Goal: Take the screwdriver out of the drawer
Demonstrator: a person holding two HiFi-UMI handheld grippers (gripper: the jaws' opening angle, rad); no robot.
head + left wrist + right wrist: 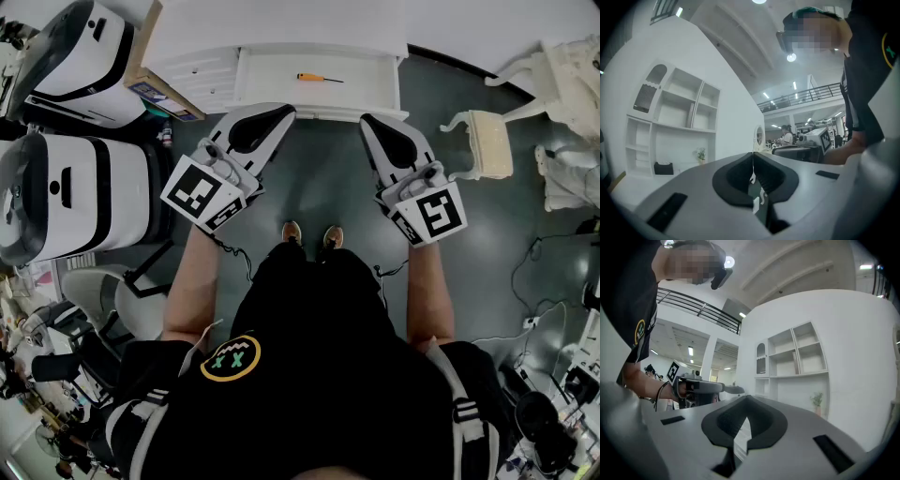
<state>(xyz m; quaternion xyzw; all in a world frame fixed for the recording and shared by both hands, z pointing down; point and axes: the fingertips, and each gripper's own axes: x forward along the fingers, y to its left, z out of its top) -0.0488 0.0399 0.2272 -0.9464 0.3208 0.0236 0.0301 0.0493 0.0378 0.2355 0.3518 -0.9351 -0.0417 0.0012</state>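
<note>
Screwdriver [319,78]: lies flat inside the open drawer [375,70], orange handle to the left, shaft to the right, touched by neither gripper.
Drawer: stands out from the white cabinet [281,23], just ahead of both grippers.
Left gripper [277,114]: jaws pressed together, nothing between them, tip near the drawer front.
Right gripper [373,122]: jaws pressed together, empty, tip near the drawer front.
</note>
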